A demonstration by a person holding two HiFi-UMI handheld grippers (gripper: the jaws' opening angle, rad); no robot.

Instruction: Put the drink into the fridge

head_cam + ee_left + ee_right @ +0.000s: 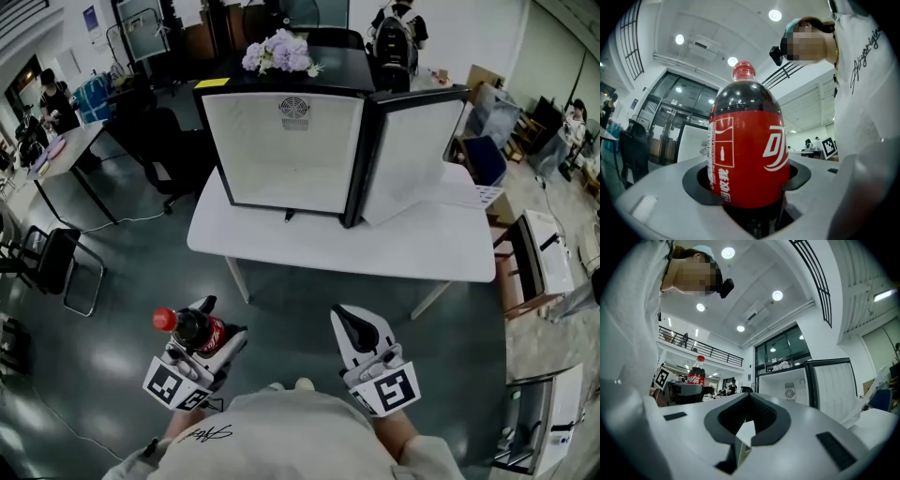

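Left gripper [204,339] is clamped round the cola bottle [192,328], whose long axis runs up along the jaws, cap on top. The open fridge [281,150] sits straight ahead on the table [394,251], well apart, with this hand the nearer one. Right gripper [356,333] hangs alongside, jaws together on nothing, and the fridge's inside is too washed out to read any shelves.

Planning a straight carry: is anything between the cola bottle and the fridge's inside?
Nothing visible. The fridge door stands swung open to the right, the cavity looks bare, and the table strip before it holds nothing. Only open floor separates it from the bottle in the left gripper.
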